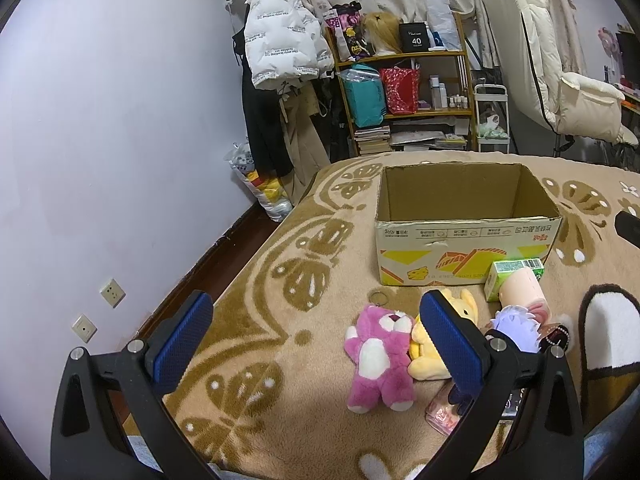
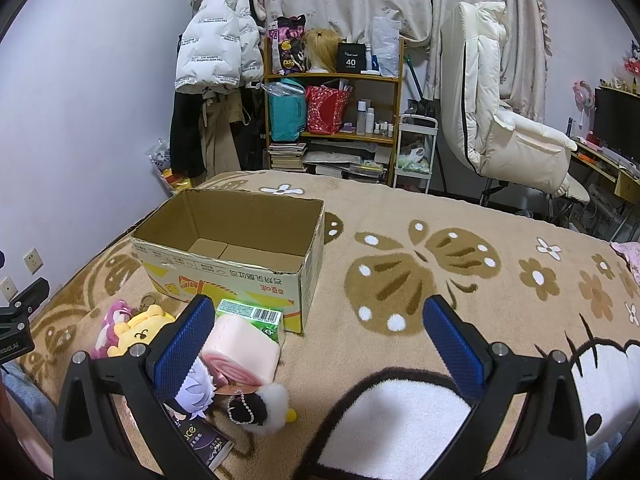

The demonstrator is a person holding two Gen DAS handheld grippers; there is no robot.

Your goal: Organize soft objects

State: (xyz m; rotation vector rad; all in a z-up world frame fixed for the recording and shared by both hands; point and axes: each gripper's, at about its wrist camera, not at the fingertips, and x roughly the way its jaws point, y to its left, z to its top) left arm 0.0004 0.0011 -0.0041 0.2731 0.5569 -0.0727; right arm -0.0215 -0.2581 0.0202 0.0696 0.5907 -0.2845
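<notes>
Left gripper (image 1: 316, 344) spread wide, blue pads (image 1: 182, 344) well apart, nothing between them, poised above the patterned beige blanket (image 1: 280, 280). Just inside its right finger, a pink plush bear (image 1: 378, 360) lying face up on the blanket, touching a yellow plush (image 1: 424, 354) partly hidden behind that finger. Metal keyring (image 1: 378, 297) lying just beyond the bear's head. Further right, a lavender-haired plush doll (image 1: 516, 326), a pink roll-shaped soft toy (image 1: 524, 290) and a green carton (image 1: 512, 274) leaning against the open cardboard box (image 1: 466, 228) (printed side facing the camera, nothing visible inside it). Beyond the bed, a white puffer jacket (image 1: 280, 40) hanging beside a wooden shelf (image 1: 400, 80).

From the right wrist view, the same cluster at lower left: pink bear (image 2: 114, 320) and yellow plush (image 2: 138, 330) side by side, then the green carton (image 2: 250, 314) against the box (image 2: 228, 256), with the pink roll toy (image 2: 240, 352) resting in front of it. Lavender-haired doll (image 2: 198, 388) largely behind the left finger, next to a small black-and-white fluffy charm (image 2: 260, 404) with a bead chain. Right gripper (image 2: 320, 344) likewise held open, pads wide apart and gripping nothing, above a large cat-face print (image 2: 400, 432) on the blanket (image 2: 440, 240). Far right, a cream padded recliner (image 2: 500, 128) beside the bed.
</notes>
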